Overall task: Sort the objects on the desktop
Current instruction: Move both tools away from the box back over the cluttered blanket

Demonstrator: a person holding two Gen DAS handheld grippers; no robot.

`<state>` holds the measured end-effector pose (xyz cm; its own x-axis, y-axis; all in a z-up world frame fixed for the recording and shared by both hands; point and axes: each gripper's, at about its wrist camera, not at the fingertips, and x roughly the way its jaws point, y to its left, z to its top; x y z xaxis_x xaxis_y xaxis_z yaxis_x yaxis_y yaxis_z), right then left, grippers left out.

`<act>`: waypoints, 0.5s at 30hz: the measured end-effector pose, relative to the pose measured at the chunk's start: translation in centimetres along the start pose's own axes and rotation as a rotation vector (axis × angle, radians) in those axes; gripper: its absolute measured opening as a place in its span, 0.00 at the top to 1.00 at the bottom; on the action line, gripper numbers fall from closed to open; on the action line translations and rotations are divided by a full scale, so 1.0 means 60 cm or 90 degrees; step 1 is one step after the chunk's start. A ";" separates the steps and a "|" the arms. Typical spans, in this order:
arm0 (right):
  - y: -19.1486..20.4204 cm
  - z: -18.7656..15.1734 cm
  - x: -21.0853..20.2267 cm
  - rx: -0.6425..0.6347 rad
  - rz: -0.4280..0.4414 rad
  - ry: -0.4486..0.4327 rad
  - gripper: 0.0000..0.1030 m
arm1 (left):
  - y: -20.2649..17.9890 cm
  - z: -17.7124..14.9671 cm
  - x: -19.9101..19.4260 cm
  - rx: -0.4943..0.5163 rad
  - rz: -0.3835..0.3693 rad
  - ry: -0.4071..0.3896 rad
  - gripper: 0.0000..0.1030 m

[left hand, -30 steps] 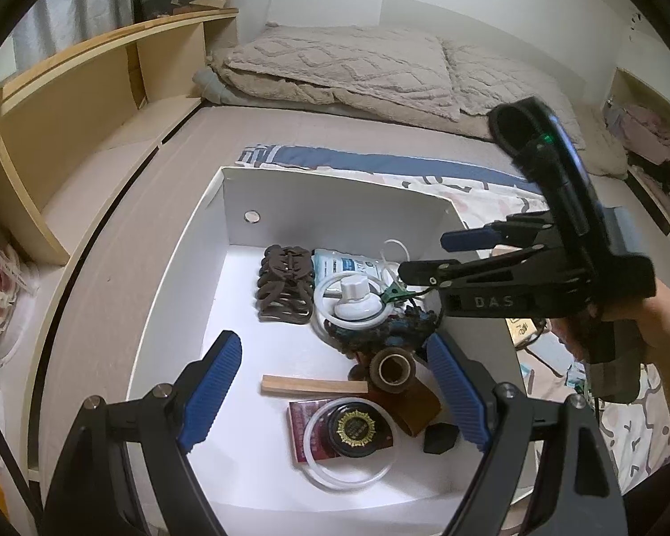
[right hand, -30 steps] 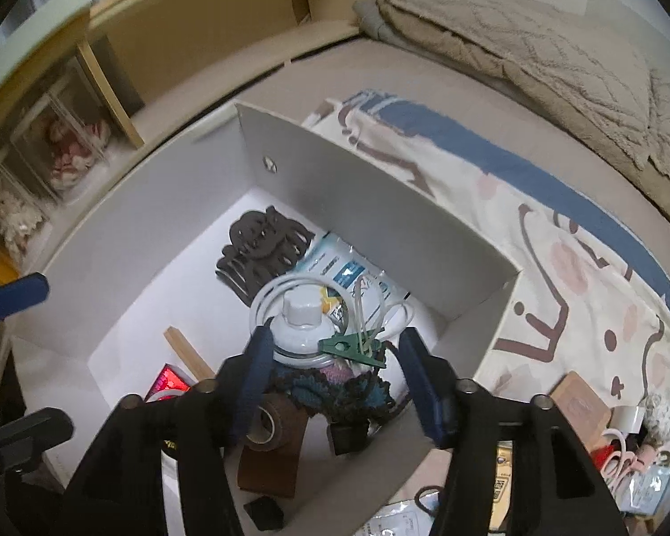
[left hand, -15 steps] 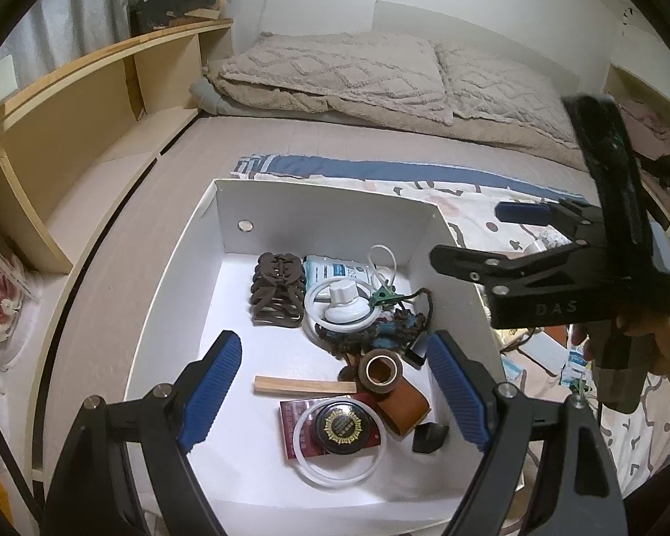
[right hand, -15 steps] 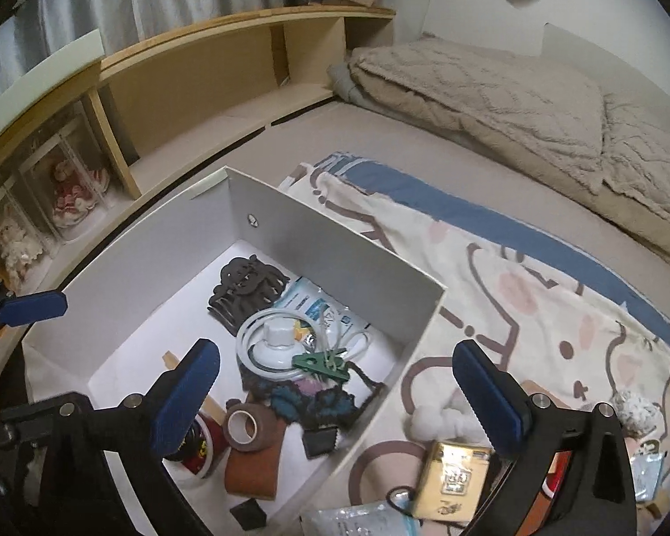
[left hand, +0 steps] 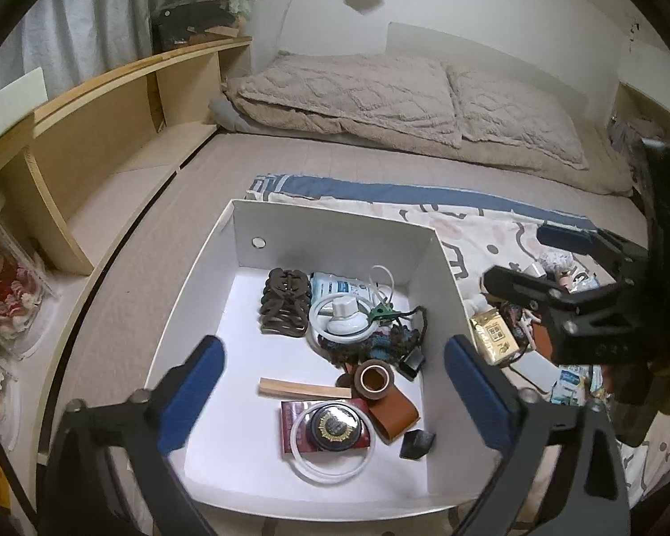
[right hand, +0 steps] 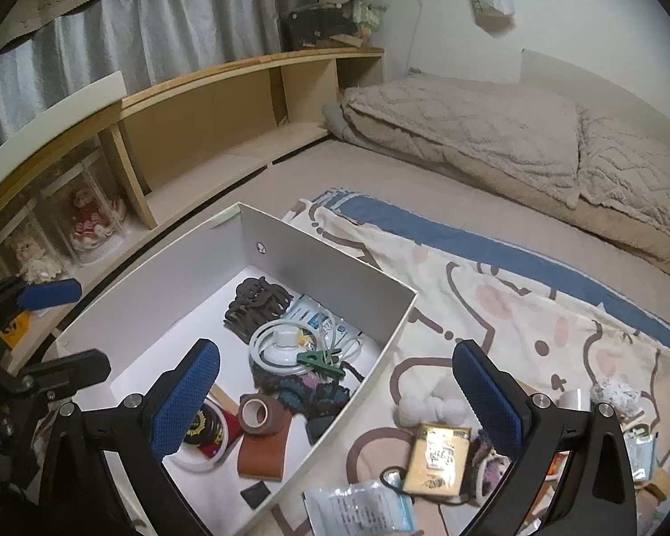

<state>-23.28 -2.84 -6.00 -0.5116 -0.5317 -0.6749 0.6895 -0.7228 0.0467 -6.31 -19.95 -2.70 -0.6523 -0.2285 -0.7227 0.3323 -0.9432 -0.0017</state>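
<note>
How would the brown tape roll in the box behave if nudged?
The tape roll looks stiff and light. It stands on its flat end, hole up, so it would probably slide, not roll. It leans on the leather strap, so it may tip.

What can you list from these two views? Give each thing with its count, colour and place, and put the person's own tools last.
box: one, white, on the bed
hair claw: one, dark brown, box far side
tape roll: one, brown, box right
wooden stick: one, pale, box middle
green clip: one, on the white ring
leather piece: one, tan, box near right
gold packet: one, on the patterned blanket
pillows: two, beige, bed head
left gripper: jaws opening, nothing between
right gripper: open, empty
</note>
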 end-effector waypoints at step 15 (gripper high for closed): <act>-0.008 -0.030 -0.078 -0.001 -0.015 -0.019 0.00 | -0.036 -0.007 -0.035 0.023 0.036 -0.033 0.00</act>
<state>-20.29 0.80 -4.20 -0.5430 -0.5269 -0.6539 0.6776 -0.7348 0.0294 -5.37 -17.31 -1.47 -0.6674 -0.2930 -0.6846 0.3460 -0.9361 0.0633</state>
